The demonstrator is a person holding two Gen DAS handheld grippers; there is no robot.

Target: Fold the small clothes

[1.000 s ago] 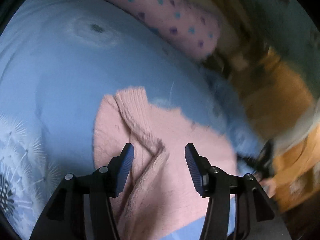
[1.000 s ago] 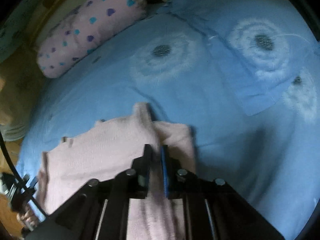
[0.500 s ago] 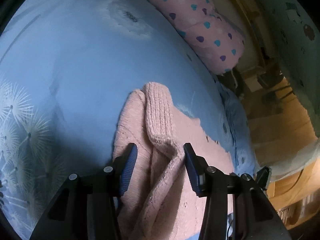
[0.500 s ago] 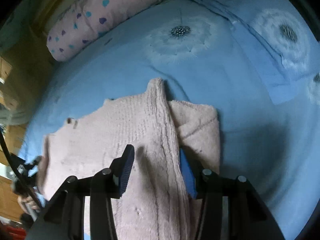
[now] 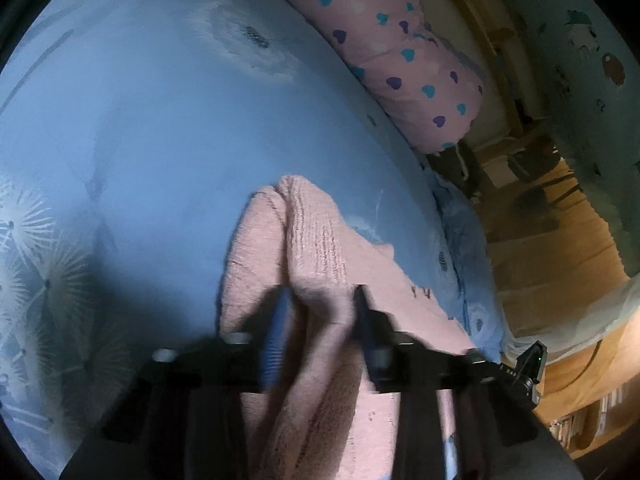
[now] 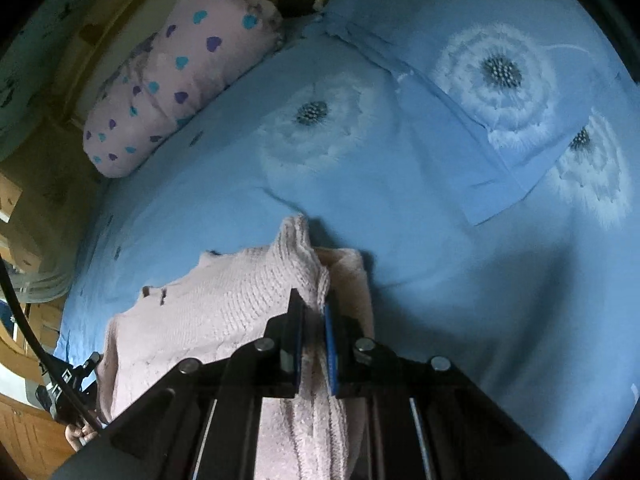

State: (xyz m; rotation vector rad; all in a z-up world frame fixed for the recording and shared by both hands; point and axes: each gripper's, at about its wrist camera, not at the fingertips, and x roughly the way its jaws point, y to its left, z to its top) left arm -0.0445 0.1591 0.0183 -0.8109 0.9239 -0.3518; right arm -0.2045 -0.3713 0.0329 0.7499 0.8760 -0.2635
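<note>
Our left hand-held gripper and right hand-held gripper both pinch a long ridge of the pink sweater, which stretches away across the bed.

left wrist: close, downward | right wrist: close, downward | shared: pink sweater, bedsheet

A home bedroom, wide bed under a blue dandelion-printed cotton sheet, pink heart-spotted rolled quilt alongside, wooden floor past the edge.
</note>
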